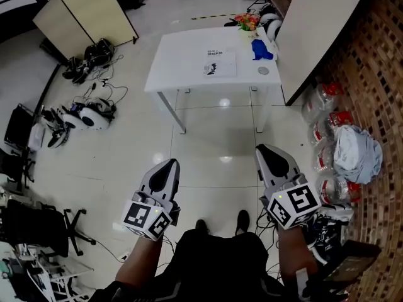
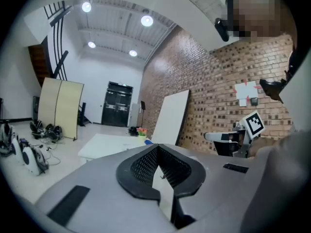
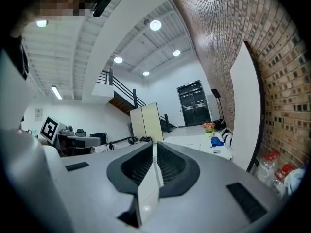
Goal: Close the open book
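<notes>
The book [image 1: 220, 63] lies flat on the white table [image 1: 182, 55] far ahead, a printed page facing up. Both grippers hang at waist height over the floor, well short of the table. My left gripper [image 1: 169, 162] points toward it, jaws together with nothing between them; in the left gripper view its tips [image 2: 156, 147] meet, and the table [image 2: 104, 144] shows small beyond them. My right gripper [image 1: 267, 148] is also shut and empty, with only a thin slit between its jaws [image 3: 154, 143]. The table [image 3: 194, 142] sits far off to its right.
A blue object [image 1: 261, 49], flowers [image 1: 247, 21] and a small round disc [image 1: 263, 70] stand at the table's right end. A large white board [image 1: 321, 24] leans on the brick wall, with bags [image 1: 334, 143] below it. Headsets and cables [image 1: 88, 115] litter the floor at left.
</notes>
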Demonstrator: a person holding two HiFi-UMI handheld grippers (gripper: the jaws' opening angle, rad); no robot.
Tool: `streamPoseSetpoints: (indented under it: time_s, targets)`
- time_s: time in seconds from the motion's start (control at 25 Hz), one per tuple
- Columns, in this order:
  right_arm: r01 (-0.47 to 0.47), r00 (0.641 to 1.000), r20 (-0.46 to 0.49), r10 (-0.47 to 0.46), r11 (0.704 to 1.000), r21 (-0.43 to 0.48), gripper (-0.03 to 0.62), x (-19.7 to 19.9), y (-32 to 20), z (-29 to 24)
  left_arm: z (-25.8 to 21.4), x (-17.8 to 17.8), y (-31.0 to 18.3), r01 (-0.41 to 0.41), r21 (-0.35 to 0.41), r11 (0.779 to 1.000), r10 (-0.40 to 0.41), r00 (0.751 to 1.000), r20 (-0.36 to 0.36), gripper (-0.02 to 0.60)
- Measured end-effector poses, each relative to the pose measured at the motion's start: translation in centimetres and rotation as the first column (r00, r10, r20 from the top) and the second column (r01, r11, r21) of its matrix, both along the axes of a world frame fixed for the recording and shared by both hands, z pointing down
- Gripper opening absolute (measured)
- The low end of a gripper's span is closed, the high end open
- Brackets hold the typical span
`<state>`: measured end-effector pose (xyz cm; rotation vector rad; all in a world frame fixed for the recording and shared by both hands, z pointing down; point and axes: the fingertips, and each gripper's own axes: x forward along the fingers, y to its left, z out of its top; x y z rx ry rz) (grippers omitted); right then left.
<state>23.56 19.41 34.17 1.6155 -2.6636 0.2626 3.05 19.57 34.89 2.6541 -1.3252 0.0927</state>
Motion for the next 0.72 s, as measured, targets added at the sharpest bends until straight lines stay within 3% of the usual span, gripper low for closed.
streamPoseSetpoints:
  time_s: [0.12, 0.28, 0.52, 0.72]
  targets:
    - [-0.008, 1.0, 0.014, 0.008, 1.0, 0.0, 0.025, -1.5, 4.0, 0.5, 0.9, -0.9, 4.9, -0.026, -0.017, 1.0, 0.026, 1.0, -0.004, -0.005]
    - [0.007, 1.0, -0.007, -0.007, 1.0, -0.008, 0.025, -6.3, 10.6, 1.3, 2.1, -3.1, 12.0, -0.1, 0.01, 0.995, 0.1, 0.995, -0.028, -0.005]
    - [-0.03, 1.0, 0.004, 0.03, 0.995, -0.099, 0.025, -13.2, 20.8, 2.7, 2.7, -7.5, 20.5, -0.202, -0.014, 0.979, 0.201, 0.978, -0.052, -0.005]
    - [-0.037, 0.999, -0.008, 0.037, 0.996, -0.081, 0.025, -14.1, 28.4, 1.2, 1.8, -7.9, 27.1, -0.234, -0.003, 0.972, 0.233, 0.971, -0.057, -0.005]
